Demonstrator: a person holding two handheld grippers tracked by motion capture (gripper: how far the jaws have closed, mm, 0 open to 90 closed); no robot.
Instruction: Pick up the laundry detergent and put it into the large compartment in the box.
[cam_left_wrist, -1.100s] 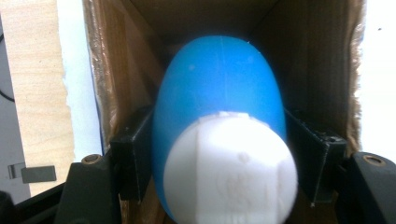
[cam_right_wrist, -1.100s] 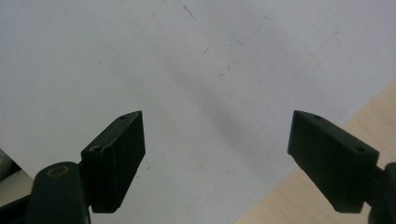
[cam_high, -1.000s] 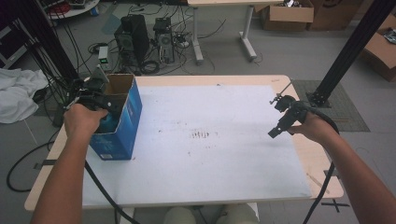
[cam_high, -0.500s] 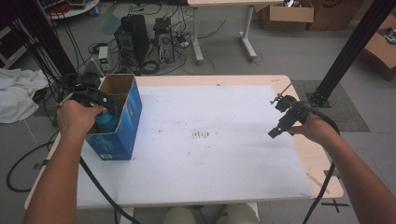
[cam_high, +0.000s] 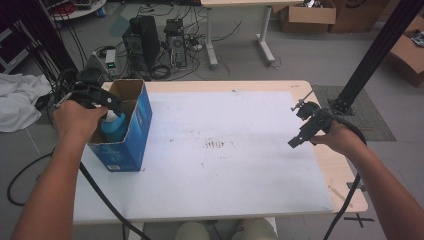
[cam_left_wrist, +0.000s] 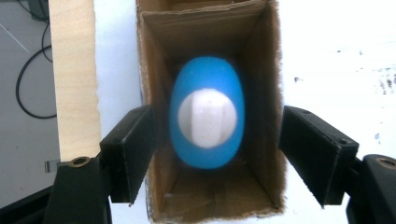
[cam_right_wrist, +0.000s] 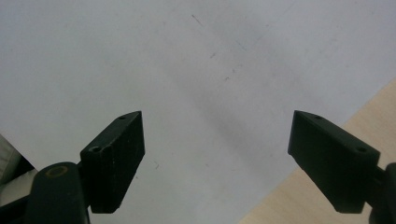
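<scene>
Blue and rounded, the plastic bottle with a white cap (cam_left_wrist: 207, 118) stands upright inside the open-topped cardboard box with blue outer walls (cam_high: 131, 131), directly below and between the fingers of the left gripper (cam_left_wrist: 217, 149). Those two black fingers (cam_left_wrist: 129, 151) have just been opening, and they stand apart with a clear gap on each side of the bottle, neither pad touching it; in the left gripper view each finger sits outside the line of the box's brown inner walls, one over the left wall, the other over the right. From the high view the left gripper (cam_high: 102, 100) hangs just above the box's open top, near the left edge of the white table surface (cam_high: 225, 165). Well away from it, the right gripper (cam_high: 297, 140) is held above the right side of the table, its fingers (cam_right_wrist: 114, 158) spread wide with nothing between them. Beneath and ahead of those fingers lies bare white tabletop, and the light wooden table edge (cam_right_wrist: 327, 205) runs just beyond the finger on the right.
</scene>
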